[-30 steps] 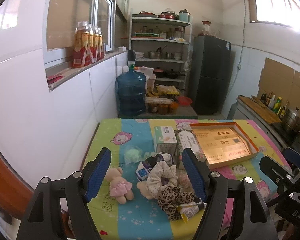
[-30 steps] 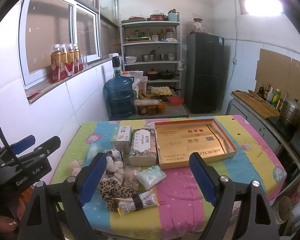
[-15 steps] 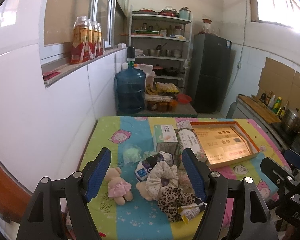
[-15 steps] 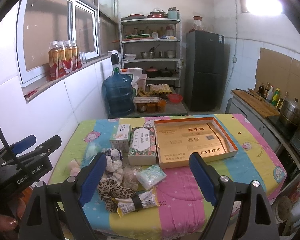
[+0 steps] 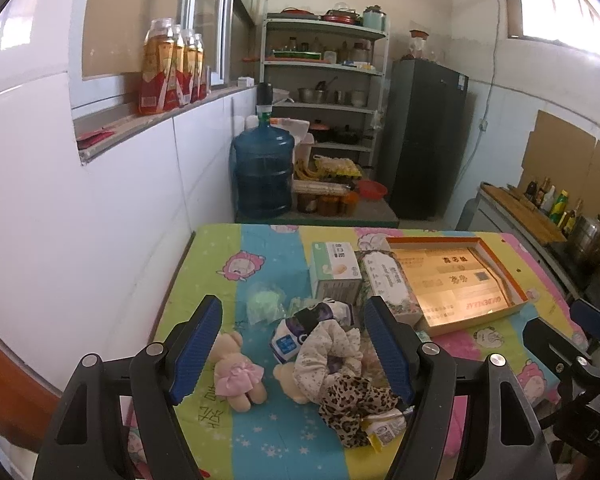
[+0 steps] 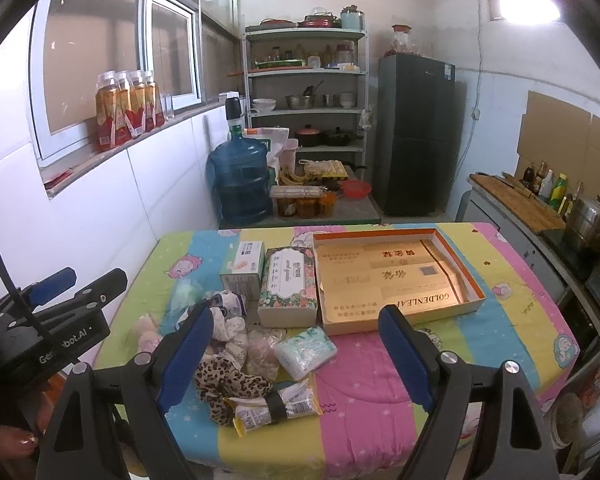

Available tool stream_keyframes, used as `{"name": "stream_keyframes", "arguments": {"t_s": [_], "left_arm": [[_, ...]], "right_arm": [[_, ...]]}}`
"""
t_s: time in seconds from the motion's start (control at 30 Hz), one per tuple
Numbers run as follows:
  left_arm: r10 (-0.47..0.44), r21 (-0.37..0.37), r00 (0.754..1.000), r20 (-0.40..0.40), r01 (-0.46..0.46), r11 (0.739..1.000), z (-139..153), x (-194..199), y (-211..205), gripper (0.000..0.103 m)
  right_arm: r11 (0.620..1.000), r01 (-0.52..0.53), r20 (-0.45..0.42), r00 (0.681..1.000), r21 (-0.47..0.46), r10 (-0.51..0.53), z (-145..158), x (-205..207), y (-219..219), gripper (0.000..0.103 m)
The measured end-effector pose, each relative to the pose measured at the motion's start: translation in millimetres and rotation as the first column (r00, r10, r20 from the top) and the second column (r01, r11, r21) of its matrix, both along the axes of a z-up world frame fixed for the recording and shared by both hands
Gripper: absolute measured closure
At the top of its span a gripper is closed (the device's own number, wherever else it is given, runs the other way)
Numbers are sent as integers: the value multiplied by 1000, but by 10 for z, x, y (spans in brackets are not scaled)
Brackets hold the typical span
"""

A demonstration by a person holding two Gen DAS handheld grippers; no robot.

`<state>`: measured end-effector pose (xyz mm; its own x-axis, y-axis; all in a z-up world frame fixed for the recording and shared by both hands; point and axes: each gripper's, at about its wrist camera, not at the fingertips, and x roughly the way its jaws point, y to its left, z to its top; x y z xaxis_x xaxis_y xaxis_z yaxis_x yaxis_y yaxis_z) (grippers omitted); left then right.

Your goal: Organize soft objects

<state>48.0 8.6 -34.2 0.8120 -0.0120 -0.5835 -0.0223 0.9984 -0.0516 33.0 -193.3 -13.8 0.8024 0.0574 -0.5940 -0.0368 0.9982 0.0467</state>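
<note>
A pile of soft things lies on the colourful tablecloth: a small teddy with a pink bow, a floral scrunchie, a leopard scrunchie, a tissue pack and a wrapped packet. An open golden box lies at the right. My left gripper is open and empty above the pile. My right gripper is open and empty above the tissue pack.
A small white carton and a floral tissue box stand behind the pile. A blue water jug, shelves and a dark fridge stand beyond the table. A counter with bottles runs at the right.
Both views have shifted slightly; the table sits a little farther and lower in frame. Both grippers stay open and nothing on the table has moved.
</note>
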Motion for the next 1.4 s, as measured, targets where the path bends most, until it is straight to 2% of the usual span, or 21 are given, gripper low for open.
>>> {"name": "stream_keyframes", "arguments": {"t_s": [0.33, 0.5, 0.97, 1.23, 1.4], "left_arm": [[10, 9, 1000, -24, -10, 1000, -109, 121, 19, 28], [20, -8, 1000, -17, -20, 1000, -255, 150, 162, 28], [83, -41, 990, -111, -88, 995, -1046, 239, 539, 28], [159, -45, 973, -166, -169, 985, -1424, 516, 737, 28], [189, -64, 953, -235, -210, 976, -1689, 751, 848, 28]], "right_arm": [[1000, -26, -27, 999, 11, 26, -107, 147, 9, 18], [998, -56, -40, 998, 16, 57, -260, 186, 4, 18], [991, -119, -209, 969, 64, 130, -970, 428, -53, 18], [988, -142, -250, 956, 68, 154, -1106, 586, -94, 18], [987, -146, -268, 950, 69, 159, -1222, 780, -161, 18]]}}
